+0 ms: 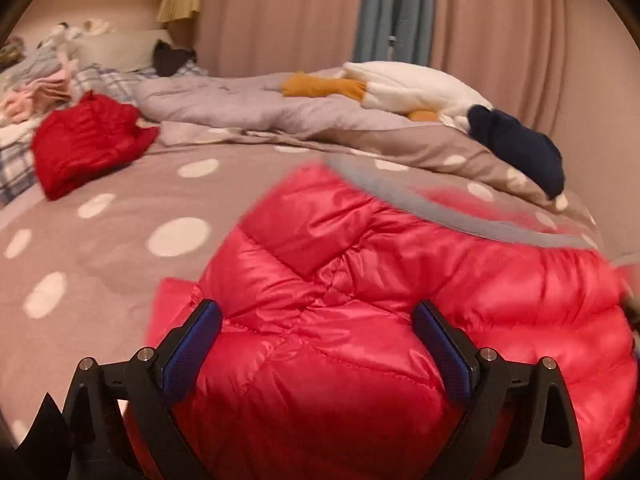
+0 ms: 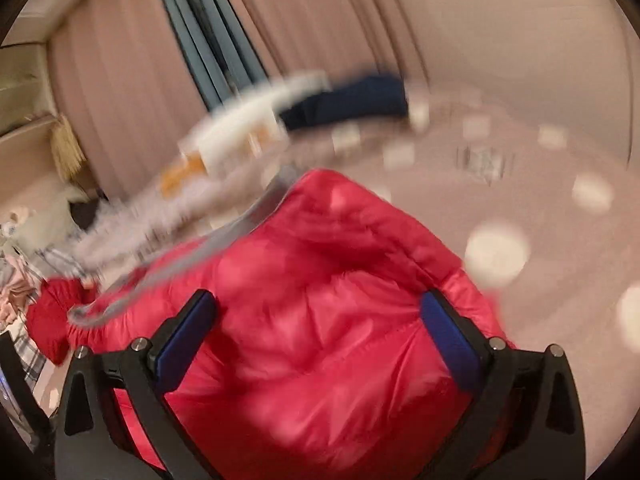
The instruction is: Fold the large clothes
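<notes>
A bright pink-red puffer jacket [image 1: 360, 280] with a grey trimmed edge [image 1: 420, 200] lies bunched on the dotted bedspread [image 1: 120, 208]. My left gripper [image 1: 316, 312] stands open just over the jacket's near part, and the puffy fabric bulges between its blue pads [image 1: 192, 344]. In the blurred right wrist view the same jacket [image 2: 320, 280] fills the lower middle. My right gripper [image 2: 320, 300] is open wide above it, with fabric showing between its fingers [image 2: 452, 336]. Neither gripper pinches the cloth.
A second, darker red jacket [image 1: 88, 140] lies crumpled at the left of the bed. A lilac quilt [image 1: 248, 104], a white plush toy [image 1: 416, 88] and a navy garment [image 1: 520, 140] lie at the back. Folded clothes [image 1: 36, 88] are piled far left. Pink curtains [image 1: 280, 12] hang behind.
</notes>
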